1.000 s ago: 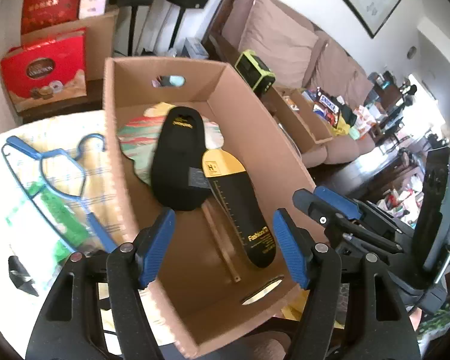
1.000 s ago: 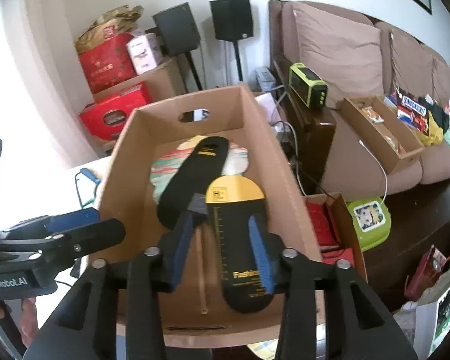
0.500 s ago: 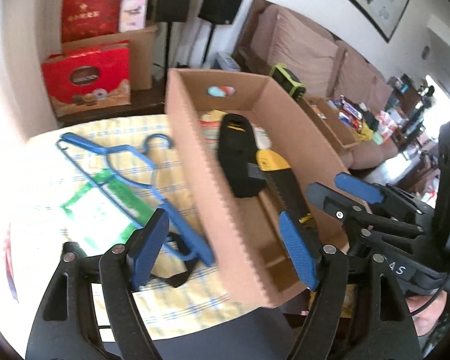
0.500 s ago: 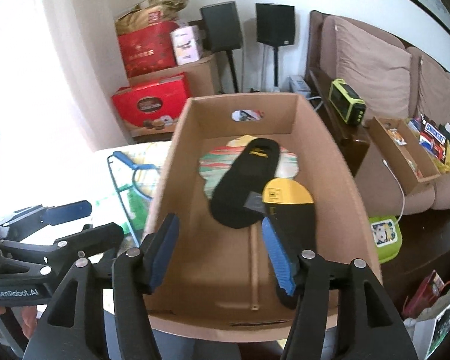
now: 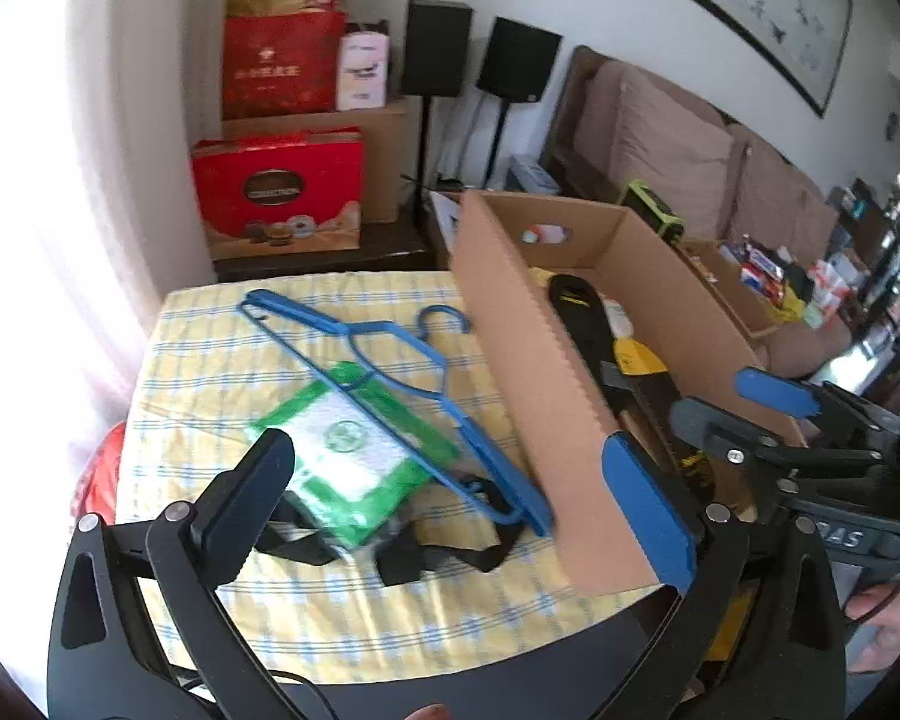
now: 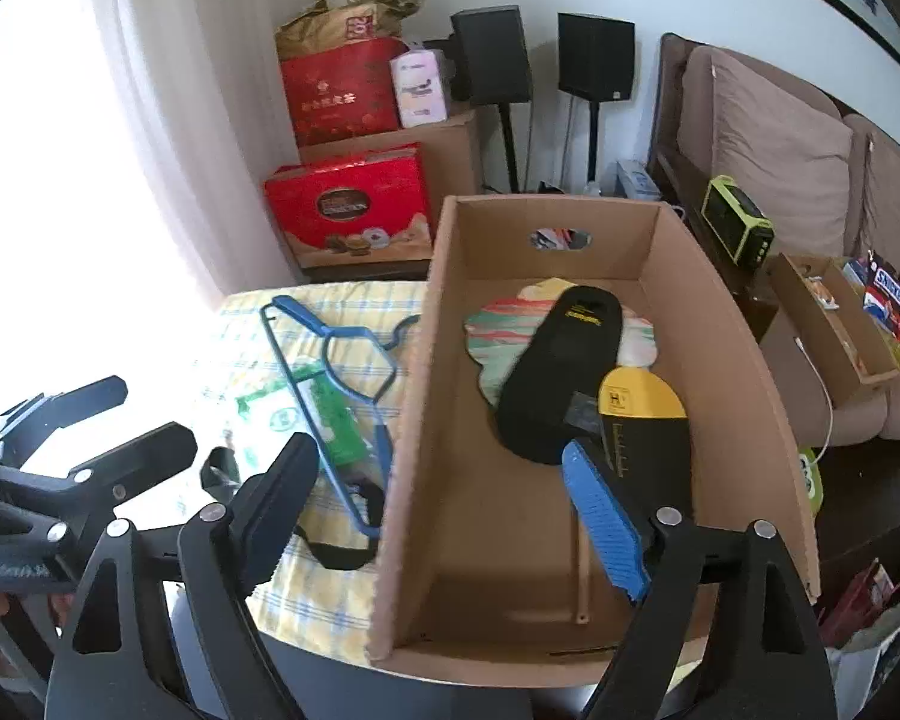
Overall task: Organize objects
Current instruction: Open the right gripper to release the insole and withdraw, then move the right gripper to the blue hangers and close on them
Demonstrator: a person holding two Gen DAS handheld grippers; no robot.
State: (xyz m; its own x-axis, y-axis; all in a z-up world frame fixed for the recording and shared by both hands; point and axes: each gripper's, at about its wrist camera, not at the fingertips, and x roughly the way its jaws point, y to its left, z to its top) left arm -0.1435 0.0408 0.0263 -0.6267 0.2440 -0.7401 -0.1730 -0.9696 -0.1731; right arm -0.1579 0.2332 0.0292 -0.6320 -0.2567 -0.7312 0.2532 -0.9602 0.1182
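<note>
Left tongs (image 5: 450, 504) swung off the box (image 5: 546, 396) w/ insoles (image 6: 576, 372), now wide apart over hanger (image 5: 390, 384) + green packet (image 5: 354, 456), frame center on table (image 5: 222, 360). Right tongs (image 6: 450, 516) apart too. Prob next pickup.

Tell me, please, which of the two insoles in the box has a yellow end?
The nearer insole, lying partly over the all-black insole.

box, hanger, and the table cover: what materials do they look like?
Box: corrugated cardboard, matte brown; the fluted cut edge shows along its wall. Hanger: probably plastic or coated wire, a thin glossy blue frame; cannot tell which. Table cover: looks like woven cloth, yellow with blue checks, matte and slightly puckered.
</note>
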